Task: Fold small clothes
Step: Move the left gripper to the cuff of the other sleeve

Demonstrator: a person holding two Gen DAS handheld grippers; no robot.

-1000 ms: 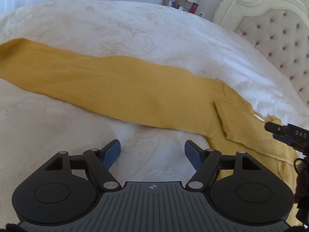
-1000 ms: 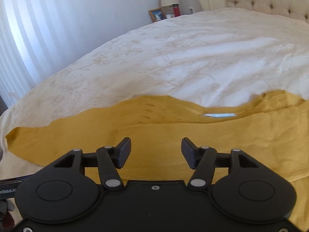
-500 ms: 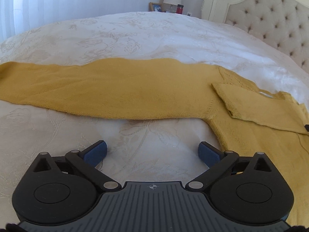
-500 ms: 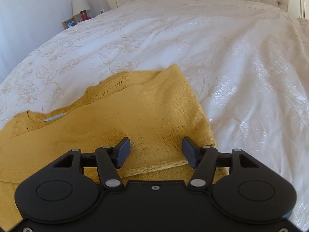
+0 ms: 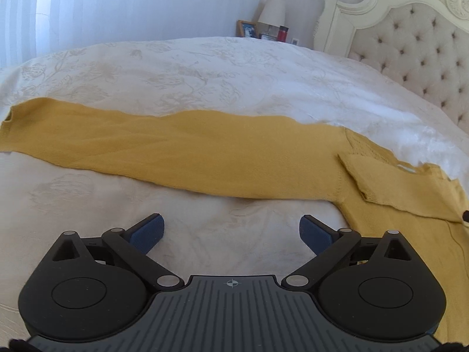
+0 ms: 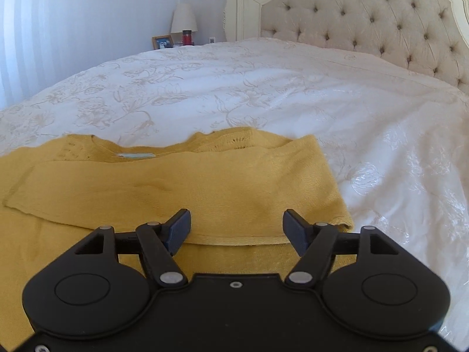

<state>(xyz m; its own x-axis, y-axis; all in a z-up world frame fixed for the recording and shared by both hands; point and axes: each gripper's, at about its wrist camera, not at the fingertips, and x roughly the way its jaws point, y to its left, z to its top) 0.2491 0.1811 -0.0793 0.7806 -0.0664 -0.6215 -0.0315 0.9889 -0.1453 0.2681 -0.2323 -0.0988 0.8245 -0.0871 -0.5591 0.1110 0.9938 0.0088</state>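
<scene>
One sleeve (image 6: 176, 187) lies folded across the sweater (image 6: 58, 234). My left claw (image 5: 231, 231) gapes empty over the bed (image 5: 205, 73); my right claw (image 6: 236, 228), empty, has just been widening. Next: grasp the outstretched sleeve (image 5: 176, 149).

Right gripper (image 6: 236, 228), jaws just opening, above folded yellow sweater (image 6: 187, 184).

Bare bedspread (image 6: 293, 94) beyond yellow sweater (image 6: 181, 187), headboard (image 6: 366, 20) bounding far end

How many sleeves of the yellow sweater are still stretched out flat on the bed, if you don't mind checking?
1. One sleeve lies stretched out across the bedspread; the other sleeve is already folded over the sweater's body.
</scene>
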